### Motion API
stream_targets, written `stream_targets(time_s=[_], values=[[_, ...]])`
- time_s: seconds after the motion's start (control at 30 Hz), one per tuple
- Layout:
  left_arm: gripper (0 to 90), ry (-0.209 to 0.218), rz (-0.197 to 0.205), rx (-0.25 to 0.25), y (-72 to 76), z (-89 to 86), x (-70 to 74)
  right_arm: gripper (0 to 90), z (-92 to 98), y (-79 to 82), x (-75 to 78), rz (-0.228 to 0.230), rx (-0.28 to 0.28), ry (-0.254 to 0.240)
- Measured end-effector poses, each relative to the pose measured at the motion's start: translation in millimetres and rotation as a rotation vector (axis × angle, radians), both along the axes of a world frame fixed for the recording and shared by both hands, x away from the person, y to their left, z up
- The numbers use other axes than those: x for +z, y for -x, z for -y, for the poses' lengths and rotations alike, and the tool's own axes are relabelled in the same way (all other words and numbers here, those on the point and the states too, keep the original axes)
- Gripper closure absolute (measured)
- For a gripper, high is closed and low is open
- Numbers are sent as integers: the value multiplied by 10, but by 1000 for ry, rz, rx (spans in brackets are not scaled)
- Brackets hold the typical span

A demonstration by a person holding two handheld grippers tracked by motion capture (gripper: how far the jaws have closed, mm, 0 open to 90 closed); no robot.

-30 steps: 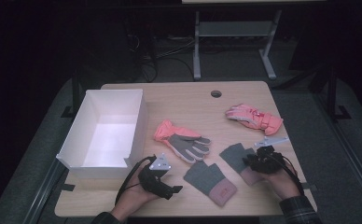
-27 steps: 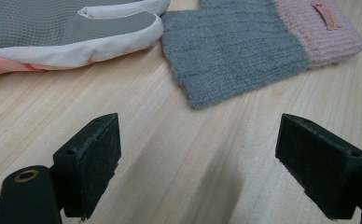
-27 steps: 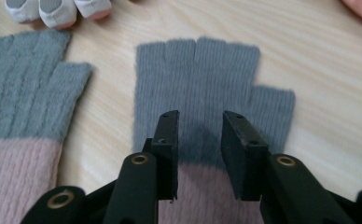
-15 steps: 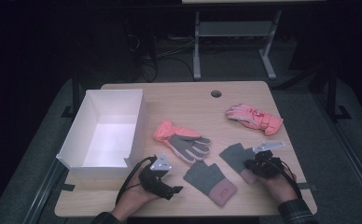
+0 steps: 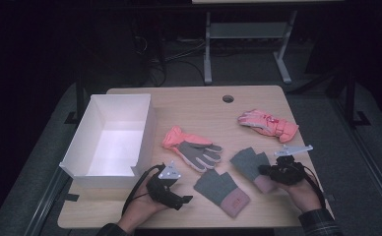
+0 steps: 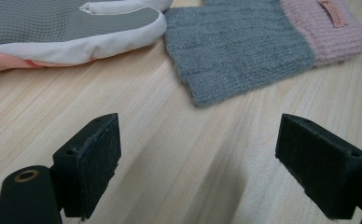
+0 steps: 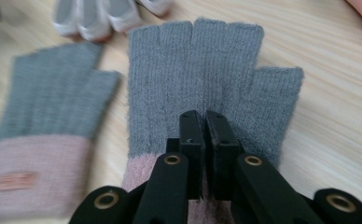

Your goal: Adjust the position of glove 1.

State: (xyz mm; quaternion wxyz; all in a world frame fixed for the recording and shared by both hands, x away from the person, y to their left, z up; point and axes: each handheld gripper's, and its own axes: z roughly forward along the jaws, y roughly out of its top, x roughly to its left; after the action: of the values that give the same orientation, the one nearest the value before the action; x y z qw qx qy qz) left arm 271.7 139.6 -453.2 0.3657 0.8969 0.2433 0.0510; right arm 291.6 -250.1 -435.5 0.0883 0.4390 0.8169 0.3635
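Grey knit pinched between black jaws is the nearest thing to see: the right gripper [image 7: 201, 116] has just been closing and now grips a fold of the right fingerless glove [image 5: 249, 162] near where its grey body meets the pink cuff, a sensible place to take hold since the ribbed band gives the pads something thick to bite. In the high view that gripper [image 5: 264, 170] lies low over the cuff end with the hand [image 5: 304, 192] behind it, and the glove lies flat on the bench [image 5: 189, 101], not yet lifted

Beside it, the left gripper [image 5: 186, 199] rests near the bench's front edge with its jaws standing wide apart and nothing between them; its own view shows bare wood in the gap. It points toward the left fingerless glove [image 6: 244, 49], whose grey edge lies just ahead of the jaws, so I judge it is waiting its turn on the matching half of the pair

Farther in, an orange and grey glove [image 5: 191, 147] lies palm up just beyond the knitted pair, its fingertips close to the left fingerless glove. A pink glove [image 5: 268, 123] sits well apart toward the right rear. The white box [image 5: 149, 123] stands open at the left side, within easy reach of the left hand [image 5: 140, 211]; it looks like the likely place for the gloves to go, though that is only a judgement
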Motion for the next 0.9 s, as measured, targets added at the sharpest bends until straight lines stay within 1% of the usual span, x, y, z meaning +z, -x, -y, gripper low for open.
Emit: stream_targets(time_s=[0.07,0.1,0.13,0.17,0.2,0.23,0.27,0.33,0.47,0.5,0.53,0.63,0.73,0.83,0.9], values=[[137,-7,2,-6,-7,-5,3,864,-33,39,59,-2,18,-20],[137,-7,2,-6,-7,-5,3,864,-33,39,59,-2,18,-20],[137,-6,3,-4,-9,-5,0,864,-78,76,109,-2,41,-43],[137,-6,3,-4,-9,-5,0,864,-78,76,109,-2,41,-43],[137,-4,4,-2,-8,-6,0,864,-109,94,126,-1,52,-53],[137,0,4,3,-6,-3,-1,863,-180,130,150,2,77,-66],[137,13,-4,10,-2,4,-8,864,-220,147,157,-3,86,-74],[137,8,-4,4,-3,5,-8,863,-304,177,170,-8,106,-84],[137,12,-4,7,2,7,-7,863,-462,227,179,-15,146,-83],[137,12,-4,7,2,7,-7,863,-462,227,179,-15,146,-83],[137,0,1,-1,-5,-4,-1,862,-561,255,167,-22,167,-83],[137,4,0,-1,-1,2,-1,861,-679,287,151,-45,186,-79],[137,4,2,-1,1,7,-4,861,-769,301,128,-52,205,-73],[137,5,2,-1,1,5,-4,861,-817,302,107,-57,205,-60],[137,7,1,0,2,4,-3,861,-856,303,88,-71,201,-53]])
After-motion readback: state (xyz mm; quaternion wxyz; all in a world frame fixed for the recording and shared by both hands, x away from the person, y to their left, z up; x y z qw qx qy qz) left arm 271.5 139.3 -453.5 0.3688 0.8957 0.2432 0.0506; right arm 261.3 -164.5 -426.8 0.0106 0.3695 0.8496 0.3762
